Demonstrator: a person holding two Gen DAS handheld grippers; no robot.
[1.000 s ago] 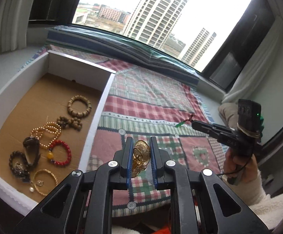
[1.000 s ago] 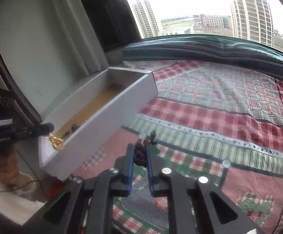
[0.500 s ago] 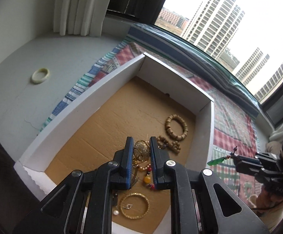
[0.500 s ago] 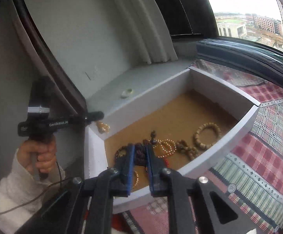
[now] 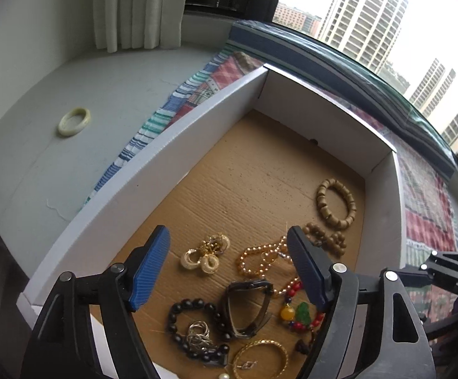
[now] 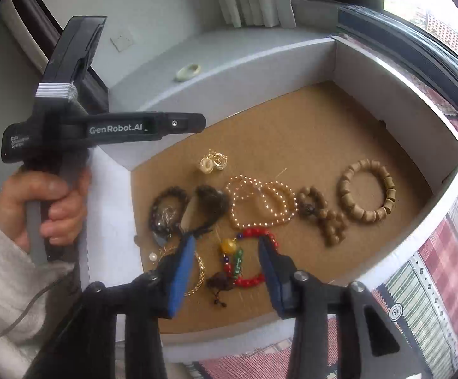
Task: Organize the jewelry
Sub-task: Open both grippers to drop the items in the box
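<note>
A white box [image 5: 172, 145] with a cardboard floor holds several pieces of jewelry. My left gripper [image 5: 229, 265] is open and empty above it. A gold earring cluster [image 5: 205, 254] lies on the floor between its fingers; it also shows in the right wrist view [image 6: 213, 161]. My right gripper [image 6: 227, 263] is open and empty over the box [image 6: 402, 252]. A dark cord with a green pendant [image 6: 233, 267] lies below it, on a red bead bracelet [image 6: 254, 252]. The left gripper's body [image 6: 118, 128] shows in the right wrist view.
In the box lie a wooden bead bracelet [image 5: 336, 199], a pearl strand [image 5: 260, 260], a black bead bracelet [image 5: 197, 328], a gold bangle [image 5: 260, 360]. A pale jade bangle [image 5: 74, 122] lies on the grey sill. A patchwork cloth [image 6: 434, 284] lies under the box.
Both grippers have opened over the box. The gold earrings dropped from the left gripper onto the floor. The corded green pendant dropped from the right gripper onto the red bracelet.
</note>
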